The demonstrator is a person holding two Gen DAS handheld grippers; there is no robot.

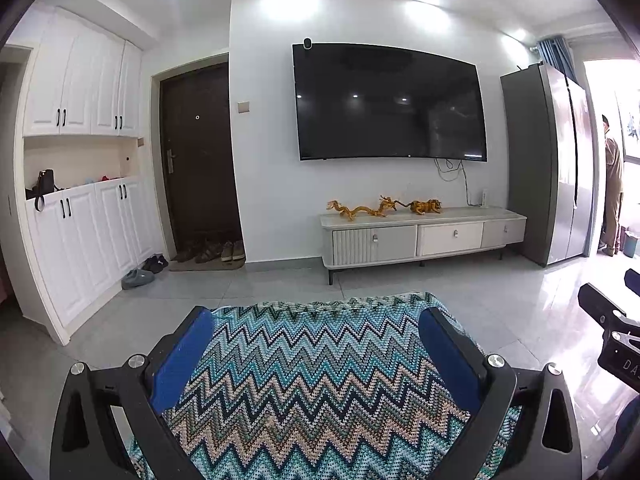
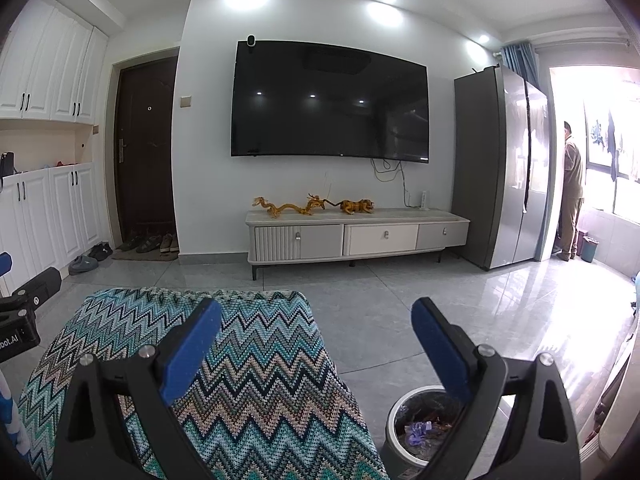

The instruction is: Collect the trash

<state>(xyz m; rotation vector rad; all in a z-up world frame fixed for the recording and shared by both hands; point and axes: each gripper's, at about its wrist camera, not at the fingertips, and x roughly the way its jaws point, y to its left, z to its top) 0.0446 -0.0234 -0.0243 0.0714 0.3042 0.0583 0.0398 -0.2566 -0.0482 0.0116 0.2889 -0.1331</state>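
Both wrist views face the wall with the black wall-mounted television (image 2: 330, 100). The left gripper (image 1: 316, 354), with blue pads spread wide and pinching nothing, sits at lower centre of its frame above the zigzag-patterned teal knitted cover (image 1: 316, 380) draped over a piece of furniture. The right gripper (image 2: 316, 350), likewise spread and empty, straddles the right edge of the same cover.

The task's receptacle, a round grey waste bin lined with a dark bag (image 2: 420, 428), stands on the grey tiled floor (image 2: 380, 300) at the lower right of the right wrist frame. It is partly hidden behind the right finger and holds crumpled scraps. It does not appear in the left wrist view.

No loose trash is visible on the cover or floor. The deciding relation is that the bin lies below and just right of the right gripper, so the right hand is judged the nearer one.
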